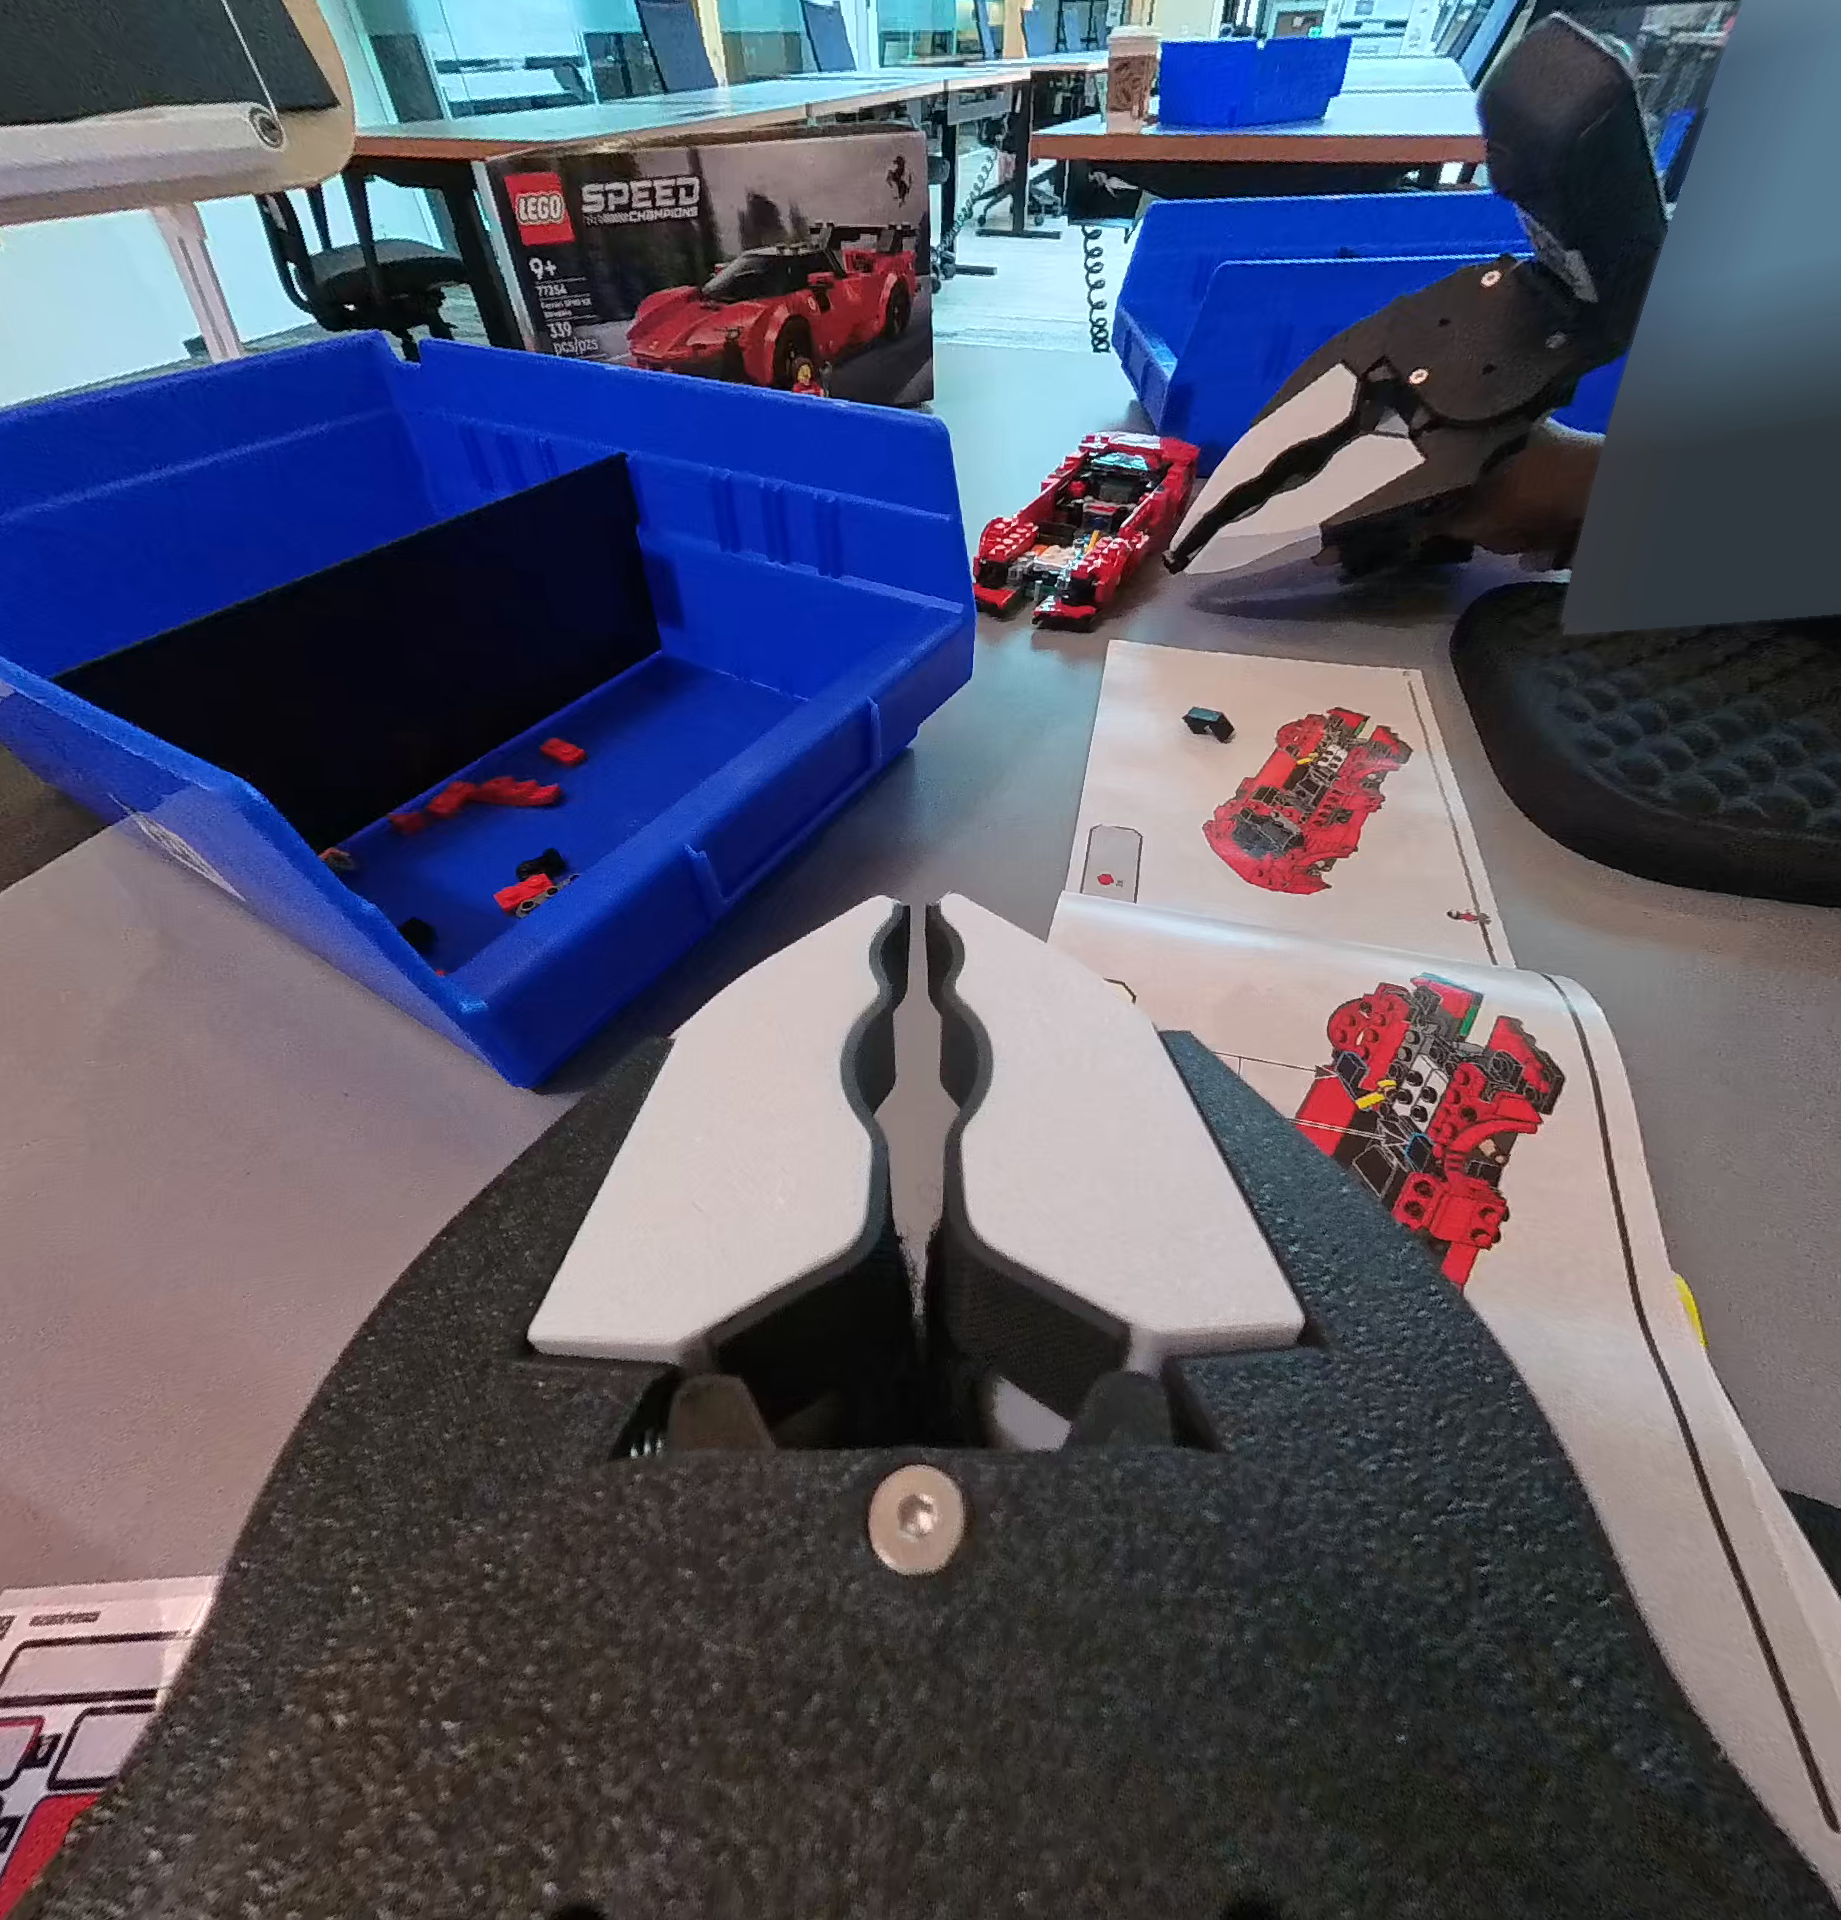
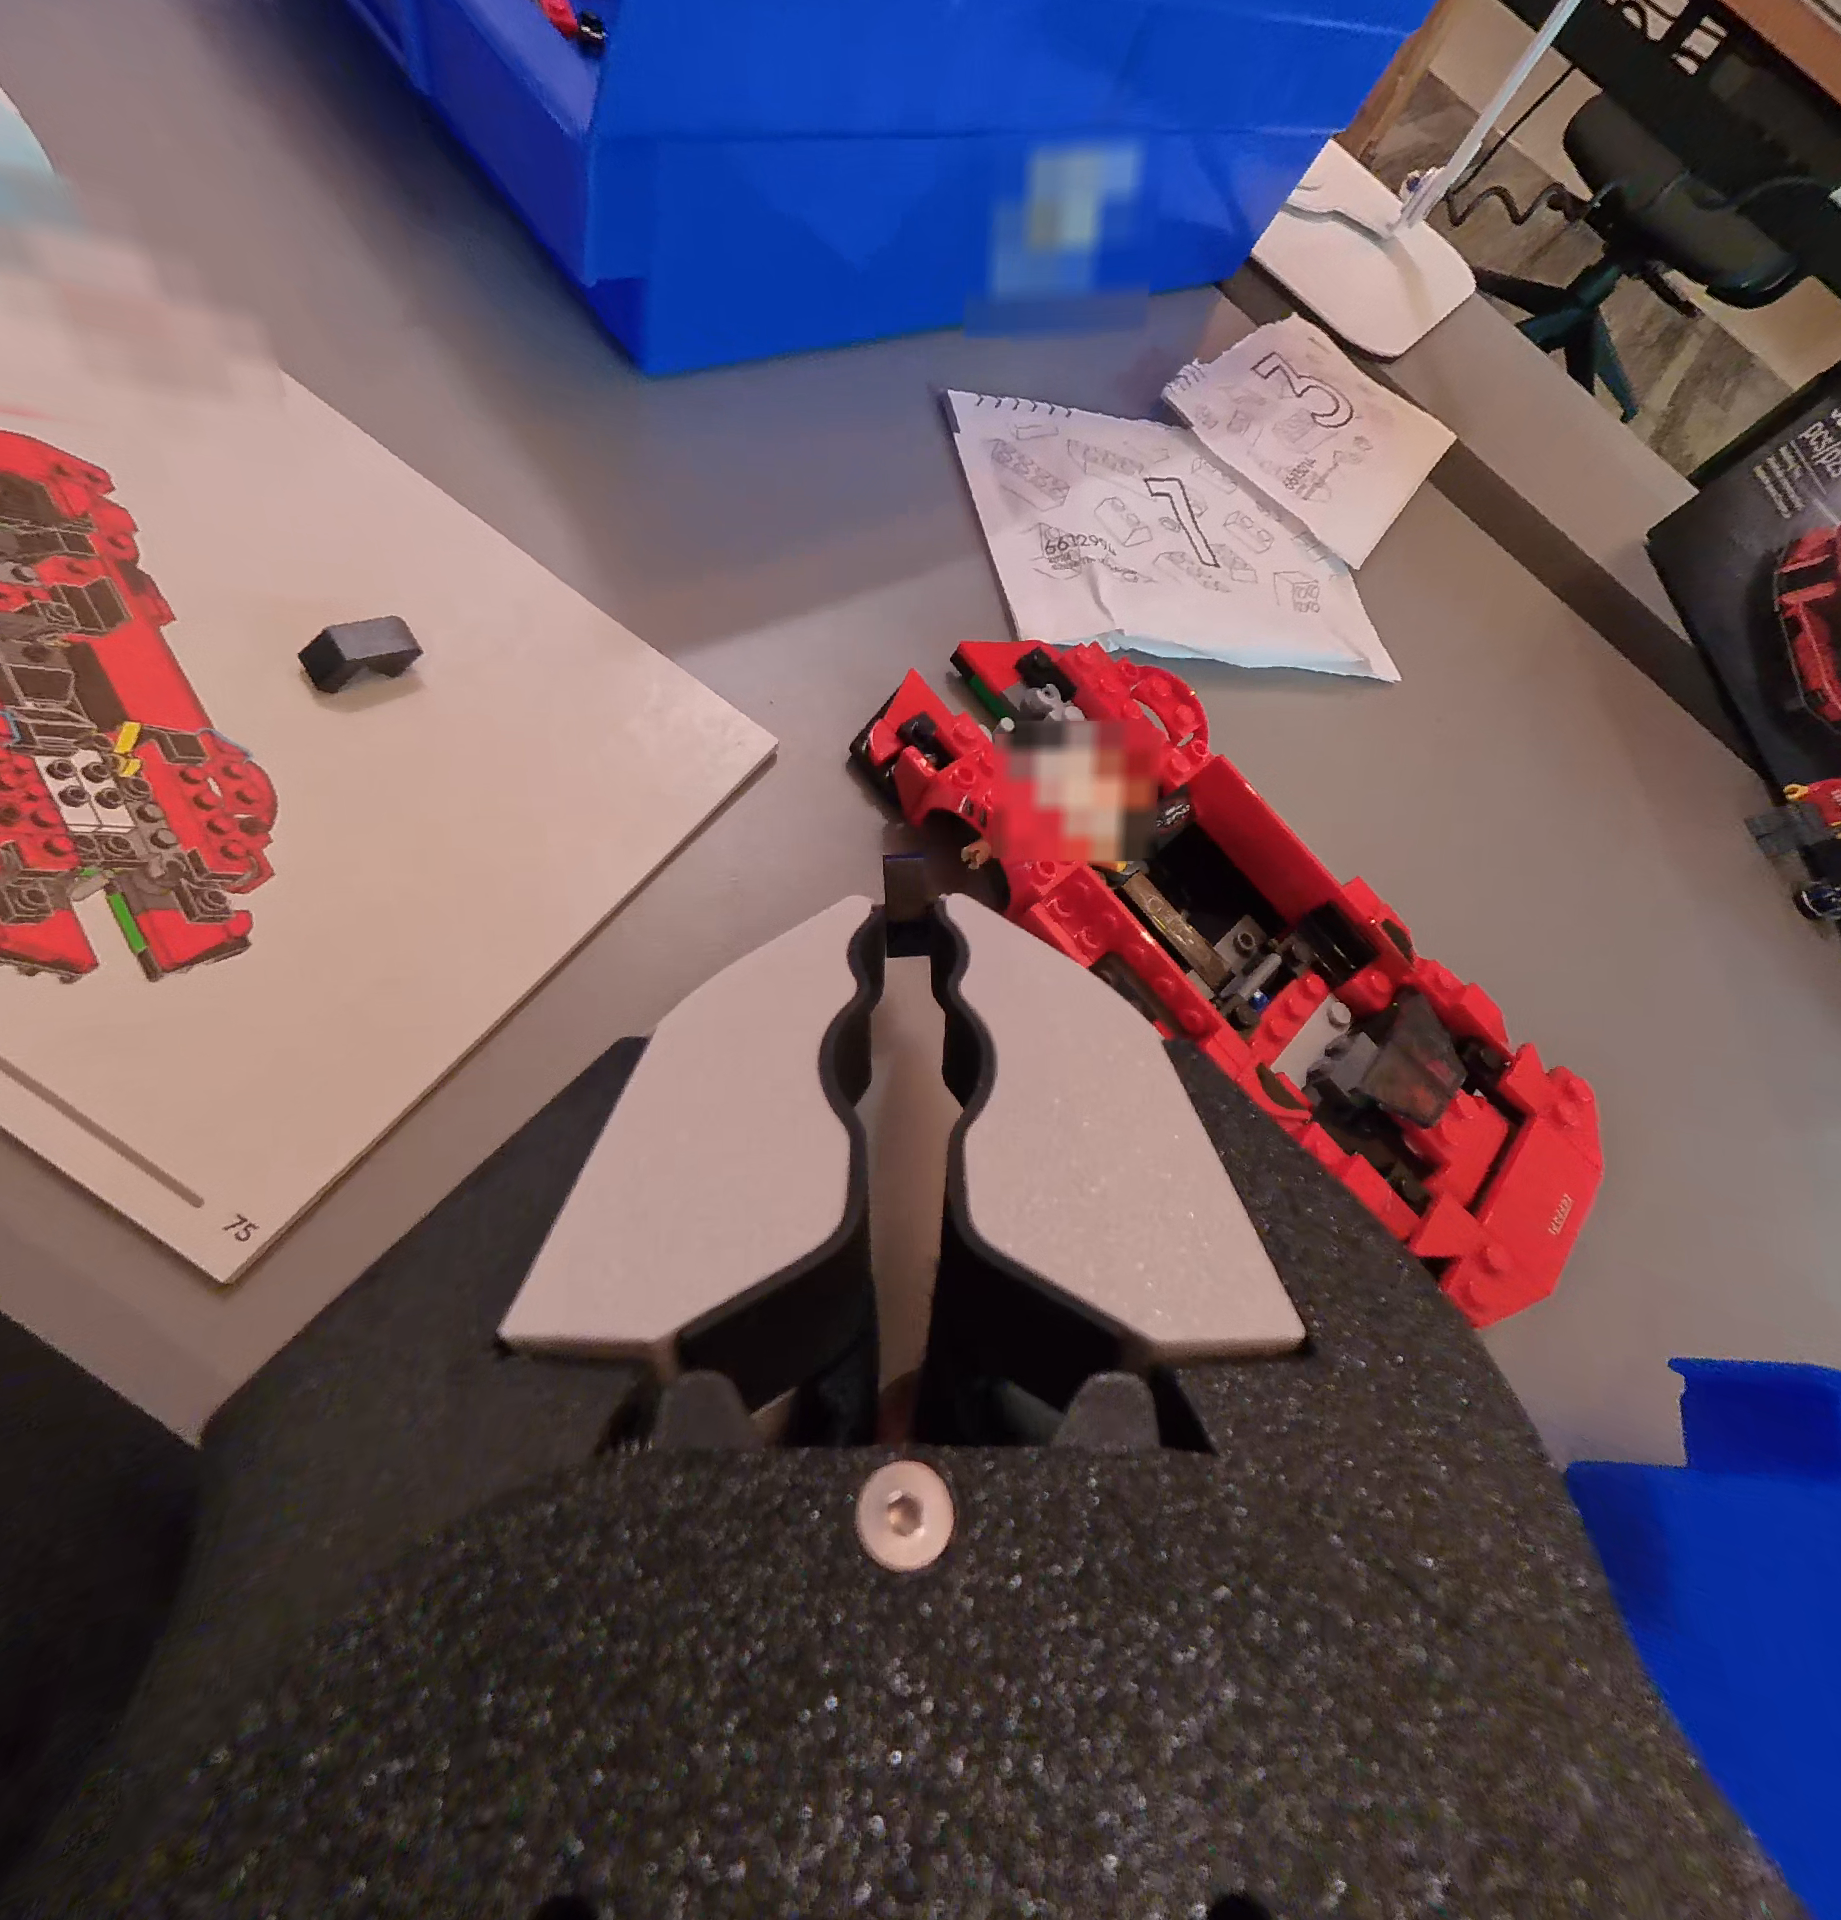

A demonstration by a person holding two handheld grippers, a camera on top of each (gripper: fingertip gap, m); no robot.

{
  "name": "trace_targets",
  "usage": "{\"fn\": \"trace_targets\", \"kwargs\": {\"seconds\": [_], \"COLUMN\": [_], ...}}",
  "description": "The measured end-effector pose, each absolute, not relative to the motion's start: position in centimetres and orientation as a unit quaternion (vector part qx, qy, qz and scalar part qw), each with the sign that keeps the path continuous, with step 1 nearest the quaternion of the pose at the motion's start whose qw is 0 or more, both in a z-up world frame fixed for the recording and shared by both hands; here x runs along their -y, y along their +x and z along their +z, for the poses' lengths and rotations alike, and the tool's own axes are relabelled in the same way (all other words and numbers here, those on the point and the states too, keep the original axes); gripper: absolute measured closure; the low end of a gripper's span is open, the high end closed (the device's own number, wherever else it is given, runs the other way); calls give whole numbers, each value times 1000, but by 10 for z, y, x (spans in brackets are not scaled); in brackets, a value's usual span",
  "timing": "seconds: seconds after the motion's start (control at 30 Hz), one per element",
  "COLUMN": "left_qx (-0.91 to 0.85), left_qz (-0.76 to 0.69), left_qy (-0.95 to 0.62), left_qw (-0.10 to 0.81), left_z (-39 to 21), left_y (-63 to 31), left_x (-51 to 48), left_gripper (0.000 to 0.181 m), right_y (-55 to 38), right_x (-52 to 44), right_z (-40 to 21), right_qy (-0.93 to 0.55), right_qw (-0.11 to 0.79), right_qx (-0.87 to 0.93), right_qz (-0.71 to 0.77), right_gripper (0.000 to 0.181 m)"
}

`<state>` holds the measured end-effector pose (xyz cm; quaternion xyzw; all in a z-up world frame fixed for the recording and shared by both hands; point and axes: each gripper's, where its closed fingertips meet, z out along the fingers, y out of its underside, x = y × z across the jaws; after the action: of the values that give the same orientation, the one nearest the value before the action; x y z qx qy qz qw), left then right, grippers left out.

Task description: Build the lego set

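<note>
The half-built red lego car (image 2: pixel 1259 966) lies on the grey table, just right of my right gripper (image 2: pixel 908 906). That gripper is shut on a small black lego piece (image 2: pixel 905 881), held at its tips close to the car's side. A second small black piece (image 2: pixel 360 649) lies on the open instruction booklet (image 2: pixel 428 883). My left gripper (image 1: pixel 918 909) is shut and empty, above the table between the blue bin (image 1: pixel 791 582) and the booklet (image 1: pixel 1155 748). In the left wrist view the car (image 1: pixel 1087 525) lies beyond, with the right gripper (image 1: pixel 1181 561) beside it.
The blue bin holds loose red and black pieces (image 1: pixel 500 795) beside a black divider. The lego box (image 1: pixel 729 260) stands behind it. Further blue bins (image 1: pixel 1259 301) stand at the back right. Empty paper bags (image 2: pixel 1155 530) lie past the car. A sticker sheet (image 1: pixel 43 1704) lies at the near left. The grippers' ends are close to 30 cm from one another.
</note>
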<state>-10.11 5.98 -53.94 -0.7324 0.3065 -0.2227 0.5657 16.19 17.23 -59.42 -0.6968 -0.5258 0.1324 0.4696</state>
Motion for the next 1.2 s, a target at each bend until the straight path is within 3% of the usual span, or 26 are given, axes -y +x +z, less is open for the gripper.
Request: {"fn": "trace_targets", "kwargs": {"seconds": [1.2], "left_qx": [-303], "left_qz": [-222], "left_qy": [-741], "left_qw": [557], "left_z": [-547], "left_y": [-102], "left_x": [-62], "left_gripper": [179], "right_y": [162], "right_x": [-170], "right_z": [-584], "right_qy": [-691], "right_qw": [479], "right_qx": [509], "right_qz": [184], "right_gripper": [173]}}
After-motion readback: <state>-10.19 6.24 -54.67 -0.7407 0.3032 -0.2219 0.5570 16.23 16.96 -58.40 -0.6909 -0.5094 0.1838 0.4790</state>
